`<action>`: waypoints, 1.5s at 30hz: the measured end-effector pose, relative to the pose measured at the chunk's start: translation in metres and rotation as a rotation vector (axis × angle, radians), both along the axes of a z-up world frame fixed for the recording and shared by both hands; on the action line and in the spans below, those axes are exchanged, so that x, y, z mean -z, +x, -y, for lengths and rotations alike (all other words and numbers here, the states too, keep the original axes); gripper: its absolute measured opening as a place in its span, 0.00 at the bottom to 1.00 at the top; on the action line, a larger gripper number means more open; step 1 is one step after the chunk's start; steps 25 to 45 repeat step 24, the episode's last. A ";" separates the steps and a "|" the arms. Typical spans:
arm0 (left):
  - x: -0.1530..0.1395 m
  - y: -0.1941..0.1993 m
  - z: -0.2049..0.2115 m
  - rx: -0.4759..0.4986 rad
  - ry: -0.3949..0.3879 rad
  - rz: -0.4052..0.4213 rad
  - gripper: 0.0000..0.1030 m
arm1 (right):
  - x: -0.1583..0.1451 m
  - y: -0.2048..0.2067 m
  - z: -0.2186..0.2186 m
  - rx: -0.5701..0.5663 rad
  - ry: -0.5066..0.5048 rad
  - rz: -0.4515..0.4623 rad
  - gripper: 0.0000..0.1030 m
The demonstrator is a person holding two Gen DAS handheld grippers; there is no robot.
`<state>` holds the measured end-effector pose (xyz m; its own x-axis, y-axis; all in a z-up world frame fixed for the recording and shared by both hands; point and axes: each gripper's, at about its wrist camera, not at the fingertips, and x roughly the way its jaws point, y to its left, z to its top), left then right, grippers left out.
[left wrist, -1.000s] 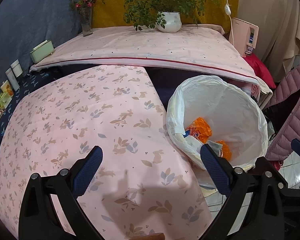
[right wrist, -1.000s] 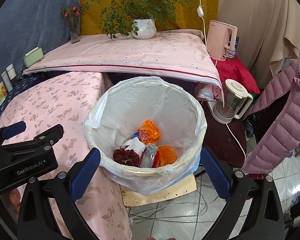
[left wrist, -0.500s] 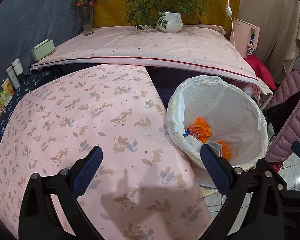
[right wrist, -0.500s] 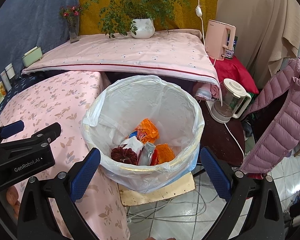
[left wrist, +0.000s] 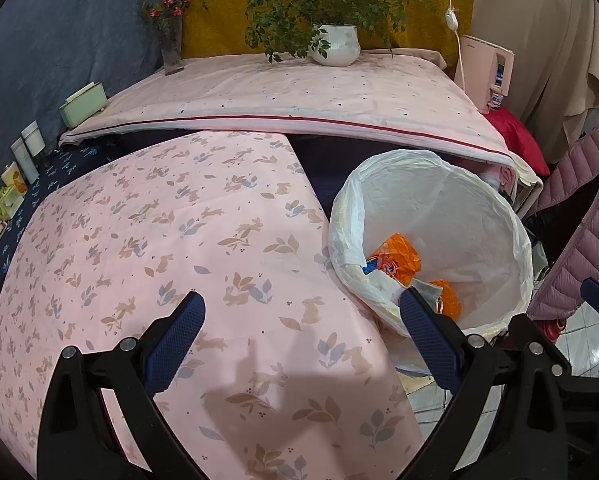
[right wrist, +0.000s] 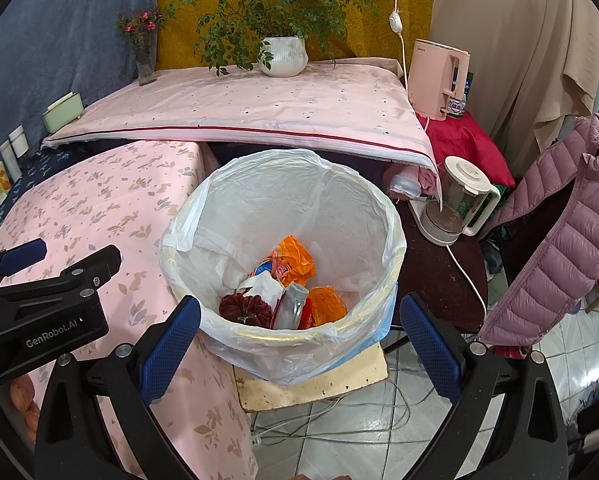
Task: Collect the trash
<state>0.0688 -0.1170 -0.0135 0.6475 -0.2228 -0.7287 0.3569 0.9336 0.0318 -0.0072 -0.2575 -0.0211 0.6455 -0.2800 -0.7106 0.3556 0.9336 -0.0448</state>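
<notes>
Pink bunny-print cloth (left wrist: 171,248) covers the table, and nothing sits on the part the left wrist camera sees. Behind it is a higher shelf under a plainer pink cloth (left wrist: 299,96) with a potted plant (left wrist: 335,42), a small vase of flowers (left wrist: 171,46) and a pale green box (left wrist: 84,103). Mustard and blue fabric hang at the back.

Bin (right wrist: 375,200) stands right beside the table's edge, lined with a white bag, on a scuffed cream board (right wrist: 331,384) over a tiled floor with loose cables. All the trash I can see is down in it: orange wrappers (right wrist: 291,256), a silvery packet (right wrist: 293,304), some white paper (right wrist: 265,284) and a dark red scrunchy-looking thing (right wrist: 245,308), can't tell what that one is.

Left gripper (left wrist: 299,320) hovers over the cloth, jaws spread wide, nothing between them. Its right finger overlaps the bin's near rim in that view. Right gripper (right wrist: 299,324) hangs just above the bin's near rim, also wide apart and empty. The left one's black body shows at the left of the right wrist view, over the table.

Off to the right: a pink kettle (right wrist: 439,80) on red cloth, a clear jug with a white lid (right wrist: 457,204) on a dark stool, and a mauve puffer jacket (right wrist: 559,236).
</notes>
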 end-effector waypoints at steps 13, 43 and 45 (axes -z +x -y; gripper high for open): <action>0.000 0.000 0.001 0.001 -0.002 -0.004 0.91 | 0.000 0.000 0.001 0.003 0.001 -0.001 0.93; 0.003 0.000 0.001 0.012 -0.002 -0.016 0.91 | 0.003 -0.002 0.003 0.011 0.005 -0.003 0.93; 0.003 0.000 0.001 0.012 -0.002 -0.016 0.91 | 0.003 -0.002 0.003 0.011 0.005 -0.003 0.93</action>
